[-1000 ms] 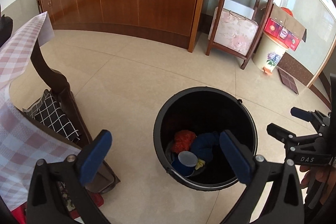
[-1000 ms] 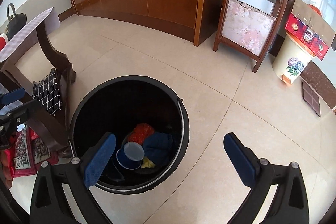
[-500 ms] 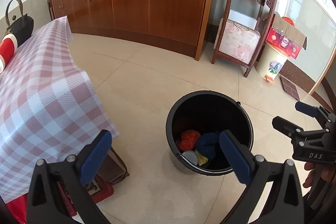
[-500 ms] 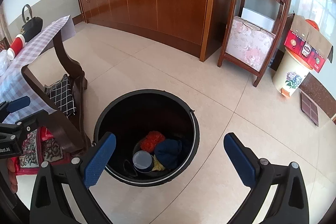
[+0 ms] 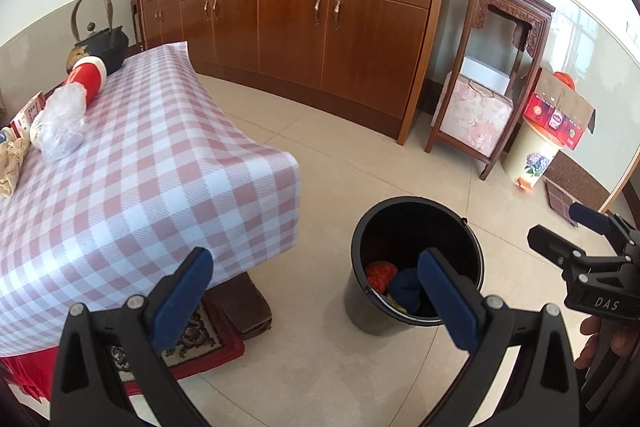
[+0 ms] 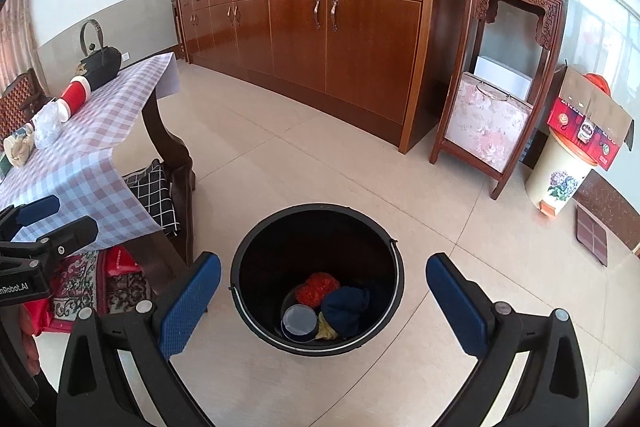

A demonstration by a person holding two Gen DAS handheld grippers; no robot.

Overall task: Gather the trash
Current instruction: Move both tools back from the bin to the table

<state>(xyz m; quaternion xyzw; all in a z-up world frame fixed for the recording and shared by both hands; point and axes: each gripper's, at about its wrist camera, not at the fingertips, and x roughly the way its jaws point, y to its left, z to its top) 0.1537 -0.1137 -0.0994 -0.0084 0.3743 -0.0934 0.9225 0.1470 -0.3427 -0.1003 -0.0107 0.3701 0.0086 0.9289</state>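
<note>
While looking down along the left gripper, can see two blue pads spread far apart with nothing between them. Wide open and holding no trash.

Same with the right gripper: wide open, blue pads far apart, nothing held. Hangs right over the black bucket. From the left view, off to the right side of that bucket, with a bit of a hand under it.

Down on the tan floor, just beside the table, the black bucket standing upright. Inside it, at the bottom: a red crumpled thing, a dark blue cloth touching it, a blue cup with a clear lid, and a small yellow bit next to the cup.

Over the table, a pink and white checked cloth. At its far end, more stuff not in the bucket: a clear plastic bag, a red and white tube lying on its side, a black kettle behind it, and some crumpled tan paper near the picture's edge.

Behind all that, a long brown cupboard along the wall.
</note>
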